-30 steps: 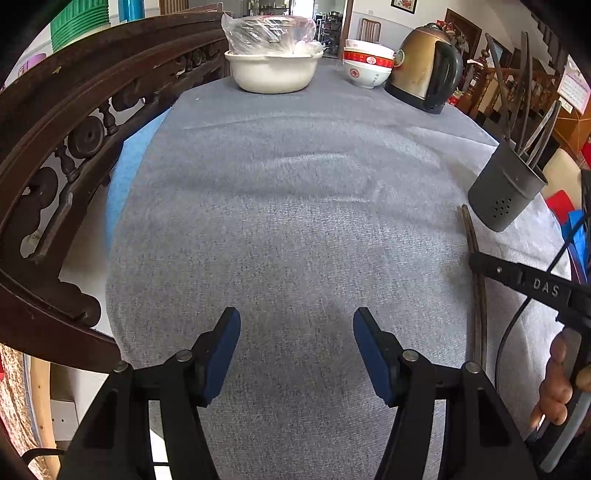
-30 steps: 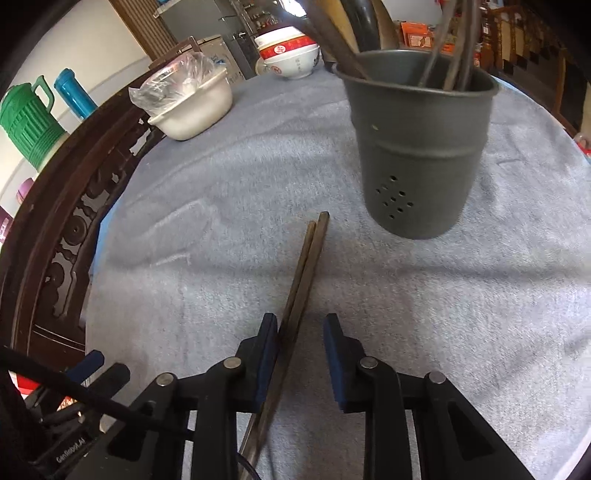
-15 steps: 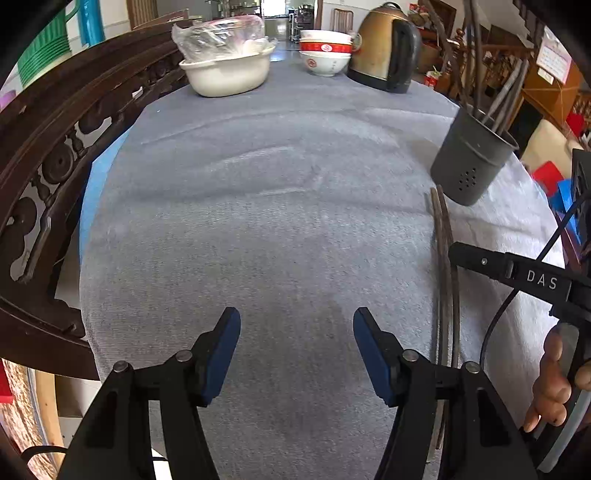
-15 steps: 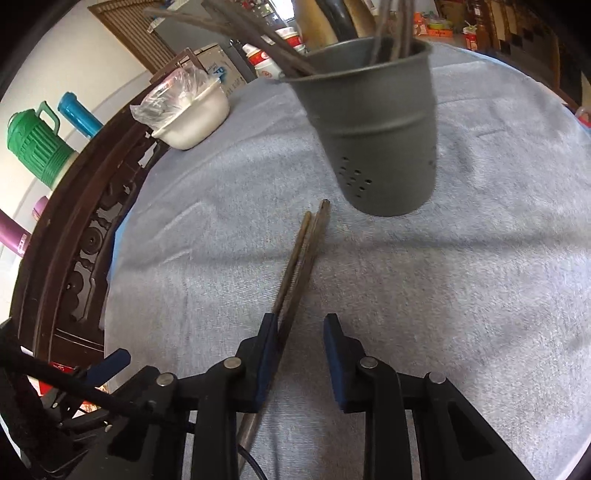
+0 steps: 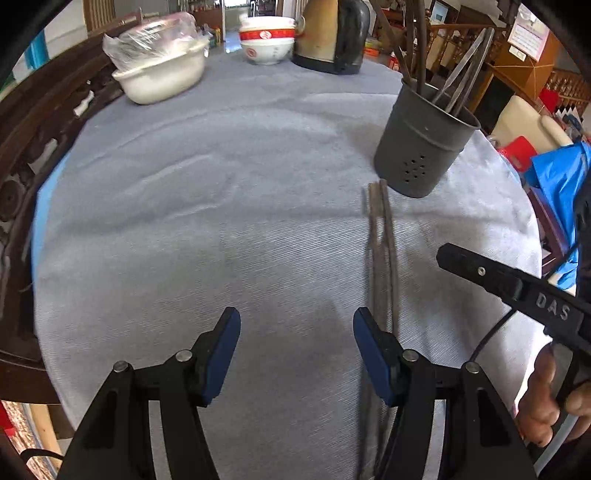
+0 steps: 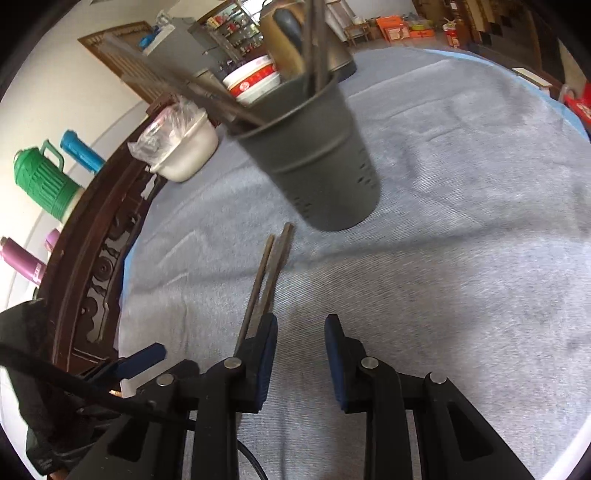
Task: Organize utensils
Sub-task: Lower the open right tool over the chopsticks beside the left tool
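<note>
Holder [image 5: 421,147] now nearer; dark chopsticks [image 5: 382,251] lying paired

Round table [image 5: 221,229] under grey cloth, blue cloth edge showing beneath at rim. Dark carved wooden chair back [image 6: 99,266] against table's left edge. White wall [image 6: 48,92] behind; brown wooden door [image 6: 122,62] at far end. Wooden balustrade [image 5: 569,86], wall calendar [image 5: 528,33] at far right. Daylight, bright and even.
</note>
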The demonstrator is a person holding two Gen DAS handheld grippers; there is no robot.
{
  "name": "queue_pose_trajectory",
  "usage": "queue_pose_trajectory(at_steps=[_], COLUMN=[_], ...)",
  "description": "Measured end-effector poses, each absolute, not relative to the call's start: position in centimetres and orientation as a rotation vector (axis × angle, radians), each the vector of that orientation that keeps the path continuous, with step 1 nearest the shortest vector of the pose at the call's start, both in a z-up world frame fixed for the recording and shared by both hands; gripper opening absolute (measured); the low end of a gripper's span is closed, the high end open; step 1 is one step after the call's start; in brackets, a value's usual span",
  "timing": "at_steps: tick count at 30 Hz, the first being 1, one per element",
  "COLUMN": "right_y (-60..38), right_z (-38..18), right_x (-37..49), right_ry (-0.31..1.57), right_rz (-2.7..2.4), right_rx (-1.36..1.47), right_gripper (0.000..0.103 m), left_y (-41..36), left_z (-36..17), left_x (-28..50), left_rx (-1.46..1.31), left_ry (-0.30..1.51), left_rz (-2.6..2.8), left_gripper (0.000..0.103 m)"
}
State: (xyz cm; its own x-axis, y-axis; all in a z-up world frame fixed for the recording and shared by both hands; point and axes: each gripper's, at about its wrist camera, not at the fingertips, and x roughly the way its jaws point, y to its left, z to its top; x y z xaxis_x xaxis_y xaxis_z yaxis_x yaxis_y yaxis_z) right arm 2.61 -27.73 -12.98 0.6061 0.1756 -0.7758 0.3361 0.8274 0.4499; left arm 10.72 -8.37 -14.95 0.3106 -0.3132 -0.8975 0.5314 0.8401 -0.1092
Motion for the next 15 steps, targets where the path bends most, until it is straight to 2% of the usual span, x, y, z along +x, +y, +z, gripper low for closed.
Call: queue_pose_trajectory(at_steps=[15], right_y=[-29.4], right_z=[-13.1], right_x=[1.4], right_ry=[0.917], right_rz=[-0.120], right_rx=[0.655], right_gripper=[0.029], left_y=[-11.5], left_z=[-16.9], left_x=[13.1], left_rx=[0.183], left_ry=[1.211], left_rz=[-0.633], left_gripper=[0.064])
